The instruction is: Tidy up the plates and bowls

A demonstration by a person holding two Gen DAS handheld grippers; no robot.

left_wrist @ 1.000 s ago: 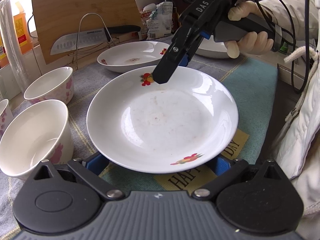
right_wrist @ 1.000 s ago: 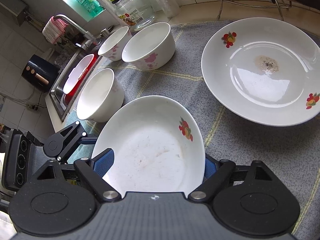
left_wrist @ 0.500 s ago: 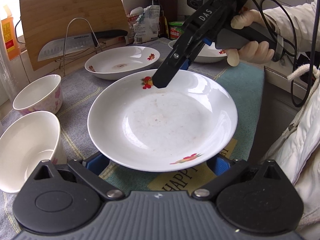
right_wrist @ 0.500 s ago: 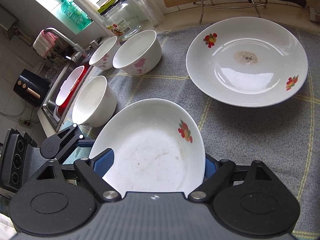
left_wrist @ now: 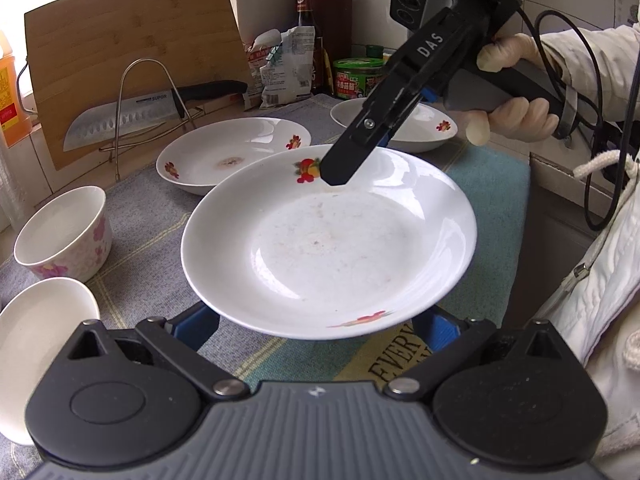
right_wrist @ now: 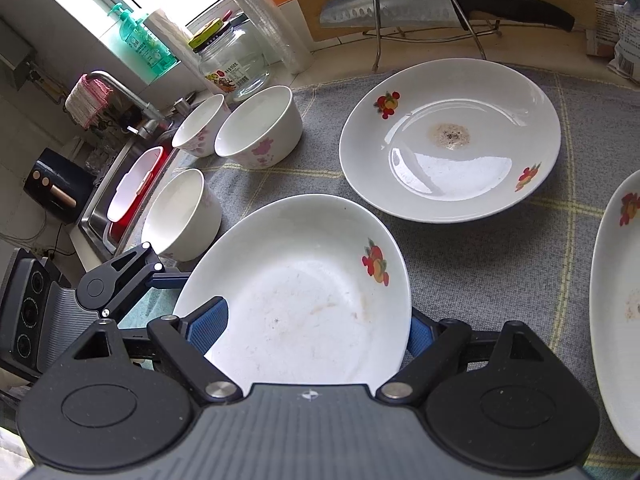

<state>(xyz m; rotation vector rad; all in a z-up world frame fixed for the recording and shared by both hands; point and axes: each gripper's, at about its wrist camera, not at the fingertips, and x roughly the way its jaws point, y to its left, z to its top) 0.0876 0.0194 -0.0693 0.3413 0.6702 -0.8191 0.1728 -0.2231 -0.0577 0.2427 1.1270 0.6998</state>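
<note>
Centrally, a white plate (left_wrist: 328, 240) with red fruit motifs is gripped at once by both tools and carried clear of the cloth. The left hand-held gripper (left_wrist: 316, 326) is closed on the plate's near edge, blue pads showing at either side beneath the rim. The right hand-held gripper (right_wrist: 318, 330) is closed on the opposite edge; in its own view the plate (right_wrist: 296, 292) fills the space between the blue pads. From the left view, the right tool (left_wrist: 340, 168) is seen reaching down onto the far rim, held by a gloved hand (left_wrist: 516, 116). Beyond the held plate, a second plate (left_wrist: 224, 152) with a brown stain at its centre lies on the grey checked cloth (left_wrist: 144, 208) covering the counter, and a third plate (left_wrist: 424, 128) lies farther right. To the left of the left tool, two white bowls (left_wrist: 64, 232) with pink flowers are seen. Behind the plates, a knife (left_wrist: 132, 114) rests in a wire rack against a wooden cutting board (left_wrist: 128, 40).
</note>
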